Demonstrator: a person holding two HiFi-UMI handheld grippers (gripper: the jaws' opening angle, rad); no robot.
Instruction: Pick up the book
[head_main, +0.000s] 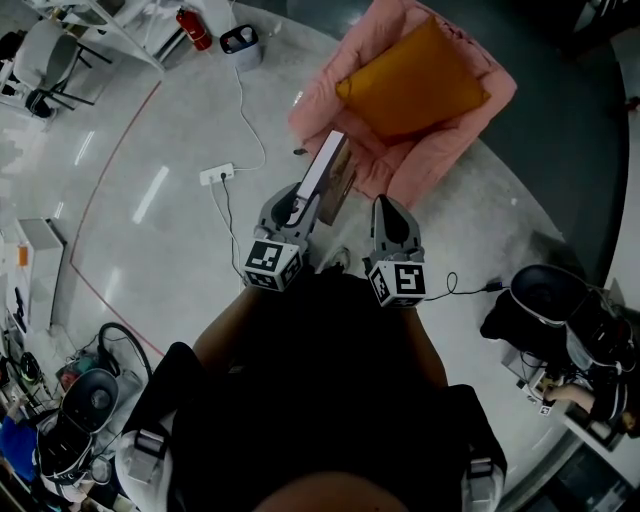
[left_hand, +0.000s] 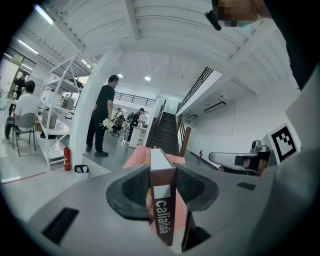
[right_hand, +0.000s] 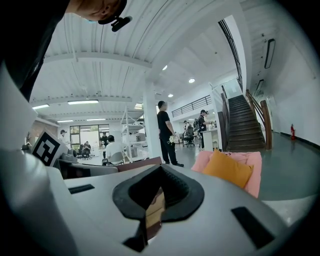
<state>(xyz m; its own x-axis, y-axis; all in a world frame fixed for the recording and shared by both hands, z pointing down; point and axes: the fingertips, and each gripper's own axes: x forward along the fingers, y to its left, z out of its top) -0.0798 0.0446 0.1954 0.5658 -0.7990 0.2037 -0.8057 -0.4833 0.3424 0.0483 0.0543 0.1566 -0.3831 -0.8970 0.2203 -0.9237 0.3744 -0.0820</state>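
Maroon-spined book (head_main: 325, 172) is clamped on edge in my left gripper (head_main: 298, 205), pads pressed to both covers, and held off the floor just near of the pink armchair (head_main: 455, 140). My right gripper (head_main: 392, 222) sits just right of it, jaws drawn together on nothing. Recommendation: hold a steady squeeze and a level spine; the grip takes one end only, so I judge the book could pivot. Orange cushion (head_main: 412, 80) lies on the armchair. Power strip (head_main: 216, 174) lies left, no obstruction
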